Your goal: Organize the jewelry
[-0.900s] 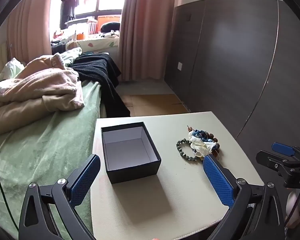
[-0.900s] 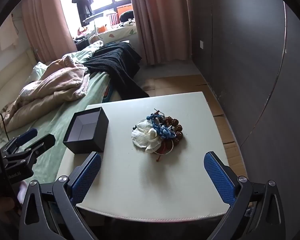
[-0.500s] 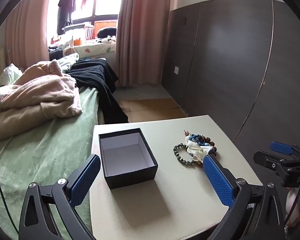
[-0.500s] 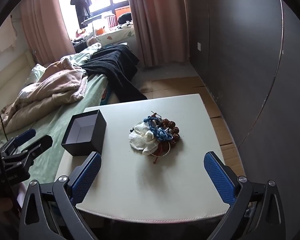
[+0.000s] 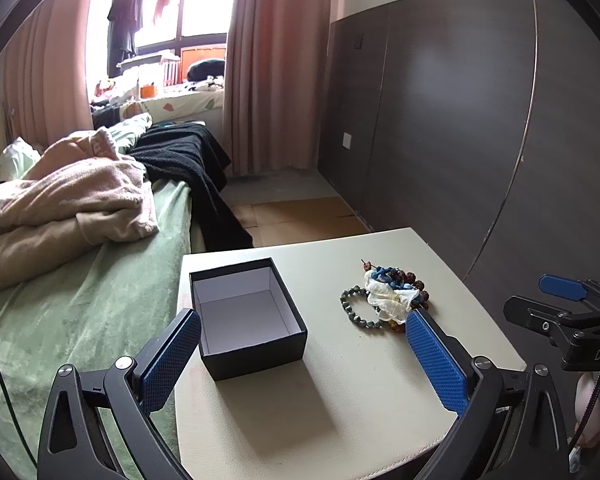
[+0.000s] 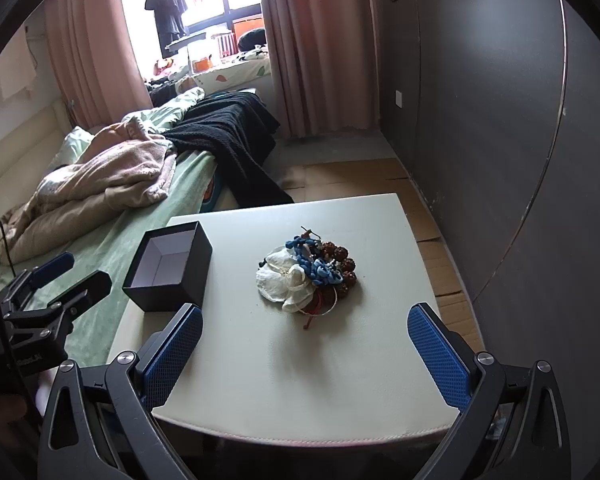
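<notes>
An open black box (image 5: 246, 314) with a white inside stands on the left part of a cream table (image 5: 340, 400); it also shows in the right wrist view (image 6: 168, 266). A heap of jewelry (image 6: 308, 276) lies mid-table: white, blue and brown bead pieces, with a green bead bracelet (image 5: 354, 307) at its left. My left gripper (image 5: 304, 356) is open and empty, above the table's near edge. My right gripper (image 6: 306, 350) is open and empty, short of the heap.
A bed (image 5: 80, 280) with a green sheet, pink blankets and a black throw borders the table's left side. A dark panelled wall (image 6: 500, 120) runs along the right. Cardboard-covered floor (image 5: 300, 216) lies beyond the table.
Both grippers have drawn back and risen a little, so the box and the heap sit lower and farther in view. Nothing was taken hold of.
</notes>
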The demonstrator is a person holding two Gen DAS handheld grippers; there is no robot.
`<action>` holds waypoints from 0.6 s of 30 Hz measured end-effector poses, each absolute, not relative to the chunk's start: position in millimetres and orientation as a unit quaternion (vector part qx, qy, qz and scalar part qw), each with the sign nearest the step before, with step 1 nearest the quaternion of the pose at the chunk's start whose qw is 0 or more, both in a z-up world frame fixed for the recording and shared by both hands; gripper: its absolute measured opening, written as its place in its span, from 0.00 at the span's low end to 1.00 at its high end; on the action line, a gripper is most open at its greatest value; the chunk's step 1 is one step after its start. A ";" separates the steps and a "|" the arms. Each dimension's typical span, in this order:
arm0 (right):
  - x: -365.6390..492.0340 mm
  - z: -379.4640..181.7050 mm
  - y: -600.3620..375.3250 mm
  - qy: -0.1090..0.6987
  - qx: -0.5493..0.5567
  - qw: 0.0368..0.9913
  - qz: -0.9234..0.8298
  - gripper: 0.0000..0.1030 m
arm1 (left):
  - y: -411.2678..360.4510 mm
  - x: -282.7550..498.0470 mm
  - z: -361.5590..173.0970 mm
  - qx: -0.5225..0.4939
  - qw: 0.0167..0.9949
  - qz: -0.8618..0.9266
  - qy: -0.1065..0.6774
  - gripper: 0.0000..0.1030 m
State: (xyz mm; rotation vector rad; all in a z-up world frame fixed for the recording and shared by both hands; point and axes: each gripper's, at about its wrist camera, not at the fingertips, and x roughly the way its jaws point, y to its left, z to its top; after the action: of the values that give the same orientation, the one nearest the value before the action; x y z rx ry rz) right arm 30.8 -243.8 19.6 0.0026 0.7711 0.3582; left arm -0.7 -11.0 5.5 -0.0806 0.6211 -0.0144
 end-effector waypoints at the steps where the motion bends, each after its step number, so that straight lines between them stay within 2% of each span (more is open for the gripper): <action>1: 30.9 19.6 -244.0 0.374 0.002 0.911 0.174 1.00 | -10.3 -0.3 5.2 -0.041 0.951 -0.007 0.306 0.99; 18: 36.3 15.9 -246.6 0.376 0.004 0.911 0.167 1.00 | -8.6 -3.1 9.4 -0.034 0.952 -0.001 0.303 0.99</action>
State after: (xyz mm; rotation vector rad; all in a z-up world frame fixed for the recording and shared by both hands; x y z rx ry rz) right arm 36.3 -246.6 15.9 0.0089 0.7752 0.3437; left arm -3.1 -8.6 9.4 -0.0689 0.6159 -0.0029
